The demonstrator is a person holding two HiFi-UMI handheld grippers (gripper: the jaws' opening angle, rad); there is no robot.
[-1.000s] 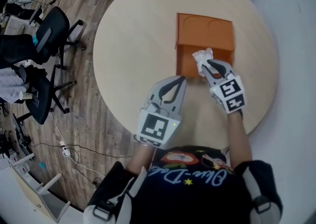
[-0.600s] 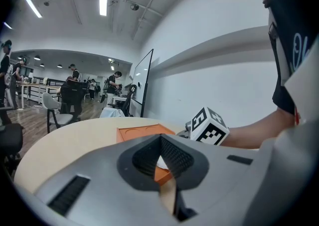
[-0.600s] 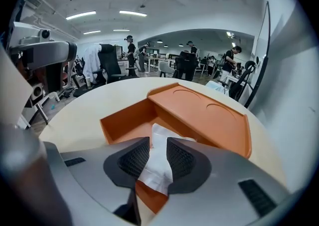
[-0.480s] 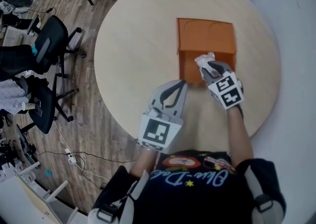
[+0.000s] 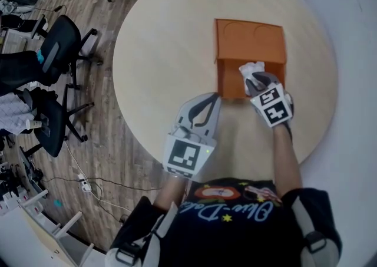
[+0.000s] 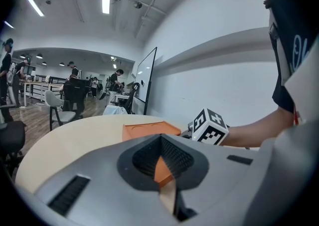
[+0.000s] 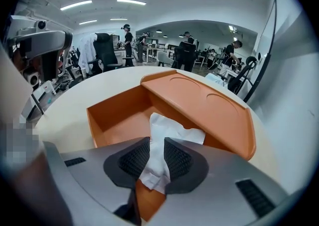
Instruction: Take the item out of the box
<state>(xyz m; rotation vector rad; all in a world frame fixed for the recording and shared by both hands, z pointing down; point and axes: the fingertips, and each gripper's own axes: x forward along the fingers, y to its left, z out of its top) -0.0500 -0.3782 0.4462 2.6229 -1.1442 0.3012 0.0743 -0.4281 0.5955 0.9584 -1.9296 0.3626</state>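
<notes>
- Nearby, black office chairs [image 5: 56,45] on the wood floor [image 5: 100,142] left of the round table [image 5: 165,53]; left gripper [image 5: 209,99] over the table's near edge, tips together on nothing, well apart from the orange box [image 5: 250,36].
- Crumpled white tissue [image 7: 164,132], creased and soft, pinched between the jaws of the right gripper [image 7: 155,157]; upper part spread over the box's open compartment, against a flat panel [image 7: 209,105] with two round recesses.
- Lower end tucked behind the pads; touching the box floor or lifted, impossible to tell.
</notes>
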